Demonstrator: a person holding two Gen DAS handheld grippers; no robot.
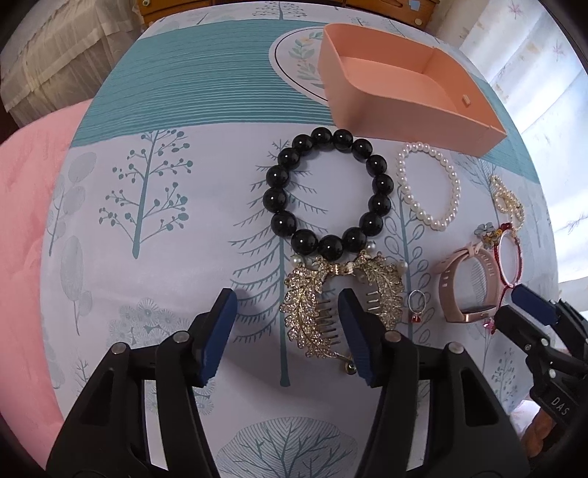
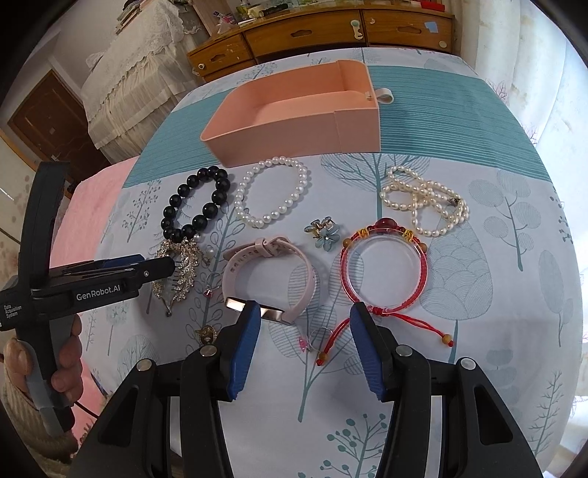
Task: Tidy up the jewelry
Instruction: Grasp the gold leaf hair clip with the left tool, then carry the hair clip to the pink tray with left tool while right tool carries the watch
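An open pink box [image 1: 389, 106] [image 2: 294, 125] lies empty at the far side of the tree-print cloth. Before it lie a black bead bracelet [image 1: 279, 172] [image 2: 176, 200], a white pearl bracelet [image 1: 455, 191] [image 2: 250, 217], a pearl necklace [image 2: 415, 198], a gold leaf hair comb [image 1: 305, 309] [image 2: 183, 268], a ring [image 1: 416, 301], a pink watch [image 1: 455, 290] [image 2: 235, 272], a flower brooch [image 2: 325, 229] and a red cord bracelet [image 2: 422, 268]. My left gripper [image 1: 288, 334] is open, low over the comb. My right gripper [image 2: 305, 349] is open between watch and red bracelet.
A wooden drawer chest [image 2: 316, 33] stands behind the table. A lace-covered piece of furniture [image 2: 128, 81] is at the back left. A pink cloth [image 1: 25, 206] lies past the left table edge. Curtains [image 1: 544, 92] hang on the right.
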